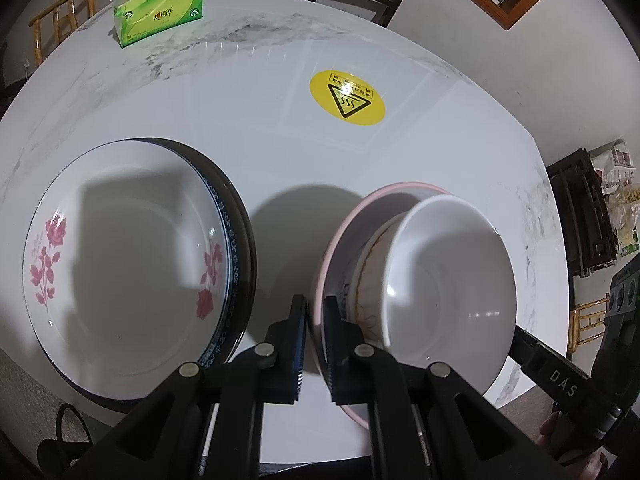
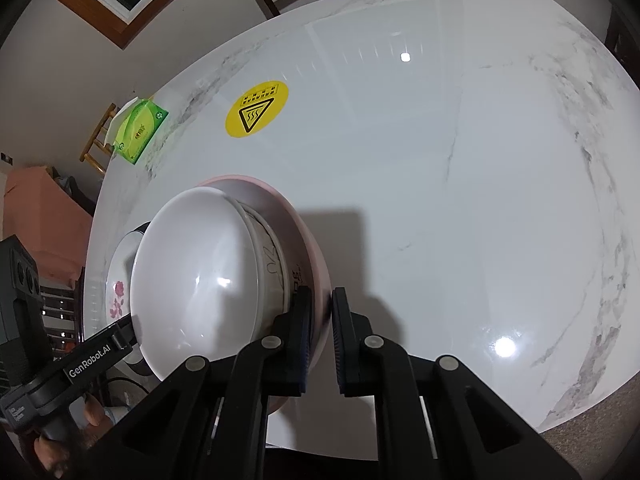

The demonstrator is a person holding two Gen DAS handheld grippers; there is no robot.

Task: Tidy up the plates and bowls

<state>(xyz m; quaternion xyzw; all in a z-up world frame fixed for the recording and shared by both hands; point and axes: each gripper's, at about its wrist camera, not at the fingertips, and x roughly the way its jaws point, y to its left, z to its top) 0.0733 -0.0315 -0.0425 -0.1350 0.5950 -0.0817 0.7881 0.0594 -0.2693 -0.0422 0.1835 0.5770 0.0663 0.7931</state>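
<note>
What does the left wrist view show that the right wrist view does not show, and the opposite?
Only the left wrist view shows the whole rose plate lying on a dark-rimmed plate, and the left gripper shut on the pink bowl rim.

Only the right wrist view shows the right gripper shut on the opposite side of that rim, and the wide bare part of the marble table.

Both show the white bowl nested in a printed bowl inside the pink one, the yellow sticker and the green tissue pack.
</note>
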